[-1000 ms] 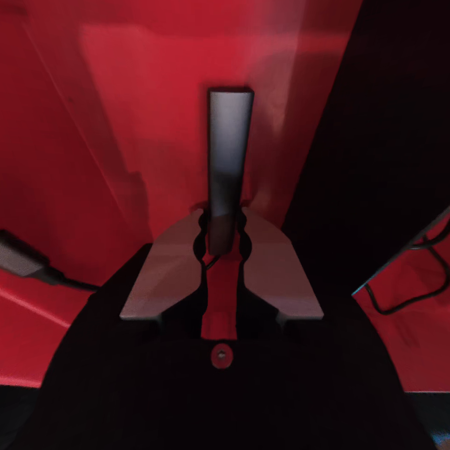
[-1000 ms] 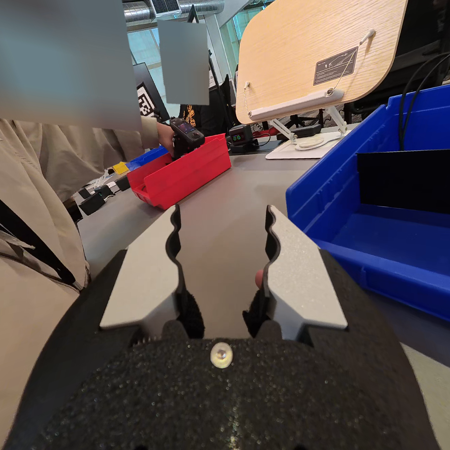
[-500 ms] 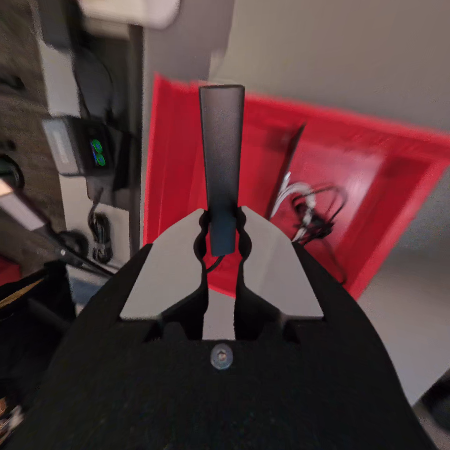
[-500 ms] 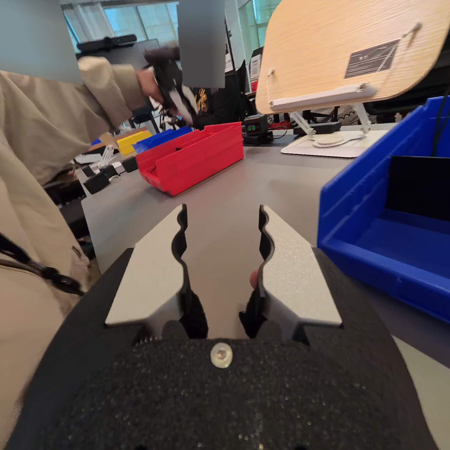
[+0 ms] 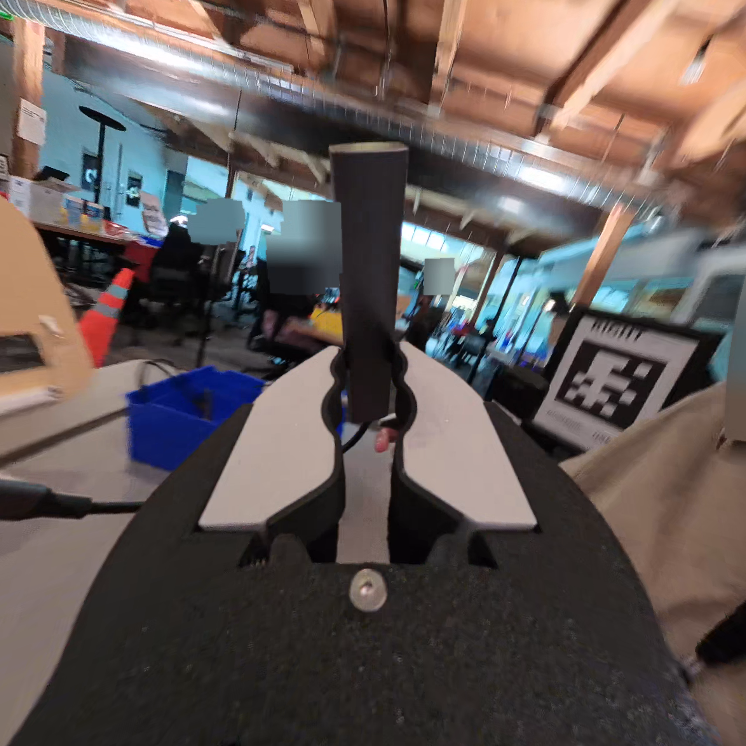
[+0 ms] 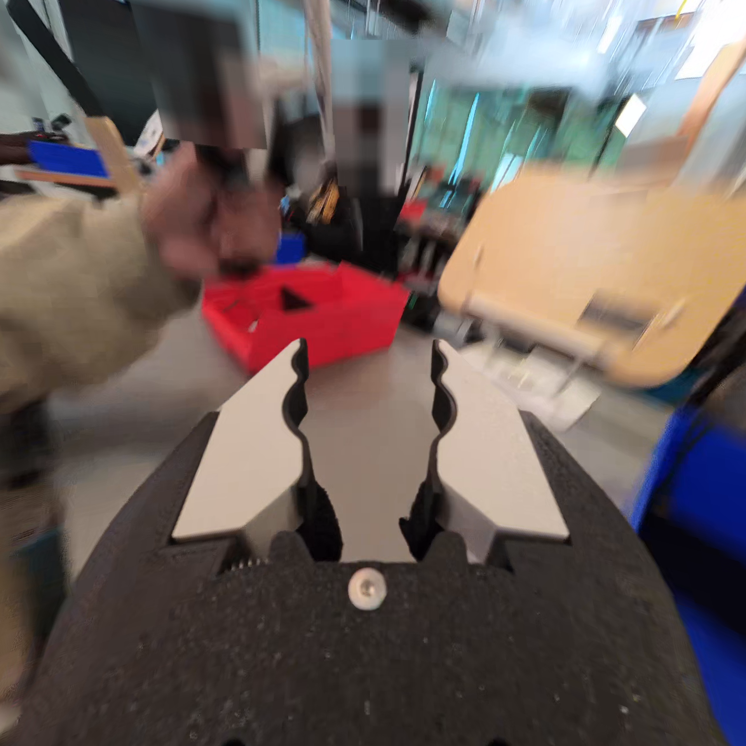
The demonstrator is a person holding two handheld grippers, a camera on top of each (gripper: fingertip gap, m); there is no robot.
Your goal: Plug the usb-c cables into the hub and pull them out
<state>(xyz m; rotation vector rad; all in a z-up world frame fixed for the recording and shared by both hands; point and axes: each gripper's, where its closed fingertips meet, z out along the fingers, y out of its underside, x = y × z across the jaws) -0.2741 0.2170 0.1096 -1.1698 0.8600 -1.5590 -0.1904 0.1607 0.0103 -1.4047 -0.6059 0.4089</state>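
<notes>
Dark grey, slim and bar-shaped, the hub (image 5: 369,282) stands up out of my left gripper (image 5: 369,377), clenched between the two pale fingers (image 5: 282,440) near its lower end, its far end raised against the wooden ceiling beams. A thin black cable (image 5: 355,438) drops from the hub's bottom end, down between the fingers. Lower left in the same view, a dark plug with its cord (image 5: 44,504) hangs over the grey table (image 5: 60,573); what kind of plug, I cannot tell. Beyond it a blue bin (image 5: 169,420) sits on the table, and a board with a black-and-white marker (image 5: 605,379) stands to the right.

Over on my right gripper (image 6: 367,359), the fingers (image 6: 250,456) are spread apart with nothing between them, only bare grey tabletop showing in the gap. Ahead sits a red bin (image 6: 343,319), blurred. A beige sleeve (image 6: 68,290) and a hand (image 6: 202,226) reach across above it, smeared by motion. A tilted wooden board (image 6: 585,274) is to the right.
</notes>
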